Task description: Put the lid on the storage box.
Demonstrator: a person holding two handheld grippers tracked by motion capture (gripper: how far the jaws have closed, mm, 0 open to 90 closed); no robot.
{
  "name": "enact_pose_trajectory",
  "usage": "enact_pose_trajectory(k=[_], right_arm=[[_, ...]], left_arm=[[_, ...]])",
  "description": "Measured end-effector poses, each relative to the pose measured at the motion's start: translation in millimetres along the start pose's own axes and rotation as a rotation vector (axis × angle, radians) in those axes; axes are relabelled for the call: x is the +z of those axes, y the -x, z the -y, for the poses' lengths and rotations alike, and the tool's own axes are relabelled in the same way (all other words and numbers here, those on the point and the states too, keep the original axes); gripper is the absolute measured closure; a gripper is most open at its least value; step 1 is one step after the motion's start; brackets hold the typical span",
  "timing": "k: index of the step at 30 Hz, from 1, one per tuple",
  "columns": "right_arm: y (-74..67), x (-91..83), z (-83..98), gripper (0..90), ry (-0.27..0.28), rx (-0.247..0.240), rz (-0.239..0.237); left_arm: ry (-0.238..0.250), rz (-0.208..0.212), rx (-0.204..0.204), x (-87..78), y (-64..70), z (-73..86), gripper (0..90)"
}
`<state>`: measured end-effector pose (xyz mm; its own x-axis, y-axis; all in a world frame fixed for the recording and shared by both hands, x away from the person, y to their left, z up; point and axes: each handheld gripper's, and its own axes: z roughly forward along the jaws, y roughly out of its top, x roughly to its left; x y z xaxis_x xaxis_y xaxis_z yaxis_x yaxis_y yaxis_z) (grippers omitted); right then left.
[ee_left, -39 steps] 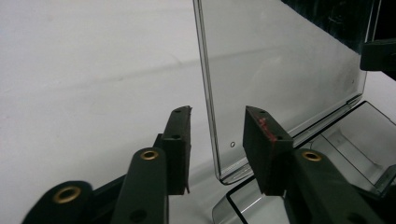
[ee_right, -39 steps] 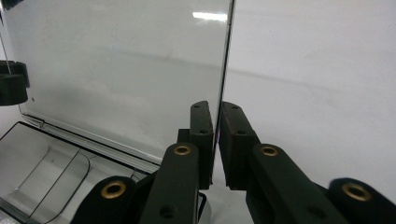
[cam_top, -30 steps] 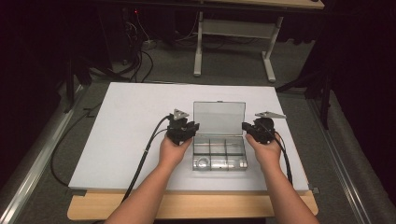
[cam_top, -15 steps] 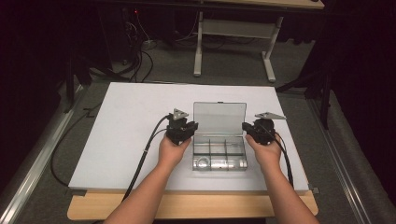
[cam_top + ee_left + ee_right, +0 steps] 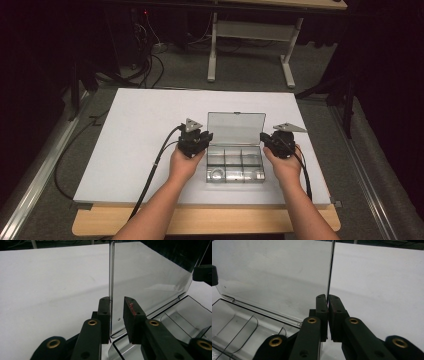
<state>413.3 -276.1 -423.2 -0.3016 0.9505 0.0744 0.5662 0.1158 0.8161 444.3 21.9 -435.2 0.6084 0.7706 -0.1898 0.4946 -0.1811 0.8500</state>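
A clear plastic compartment box (image 5: 234, 164) sits open on the white table (image 5: 140, 130), its lid (image 5: 235, 127) standing upright. The right tool (image 5: 328, 298) is clamped on the lid's right edge. The left tool (image 5: 116, 302) straddles the lid's left edge, jaws just opening, one pad (image 5: 132, 312) apart from it.

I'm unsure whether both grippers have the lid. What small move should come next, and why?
Probably close the left gripper onto the lid: one pad touches its edge, the other stands off. The right gripper is already clamped on the lid's other edge, and the lid stands upright over the box.
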Motion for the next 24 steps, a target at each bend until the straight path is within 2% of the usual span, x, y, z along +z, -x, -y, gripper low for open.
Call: enact_pose_trajectory(k=[4,13,18,21,24], right_arm=[[-0.8,-2.9,2.4,86.4,0.011,0.0,-0.006],[-4.6,-7.8,6.8,85.1,0.027,-0.01,-0.007],[-8.8,-10.7,7.6,83.4,0.029,-0.034,-0.003],[-10.7,-13.1,8.2,82.4,0.029,-0.046,0.001],[-11.6,-16.1,8.8,81.7,0.033,-0.042,-0.003]], left_arm=[[0.006,-0.006,0.017,-2.0,3.2,1.1,75.3],[0.029,0.0,0.025,-7.4,6.1,6.4,72.5],[0.041,0.011,0.021,-12.6,7.4,9.6,69.1],[0.066,0.047,0.037,-14.5,7.2,10.8,65.8],[0.05,0.029,0.018,-19.2,9.6,14.6,64.1]])
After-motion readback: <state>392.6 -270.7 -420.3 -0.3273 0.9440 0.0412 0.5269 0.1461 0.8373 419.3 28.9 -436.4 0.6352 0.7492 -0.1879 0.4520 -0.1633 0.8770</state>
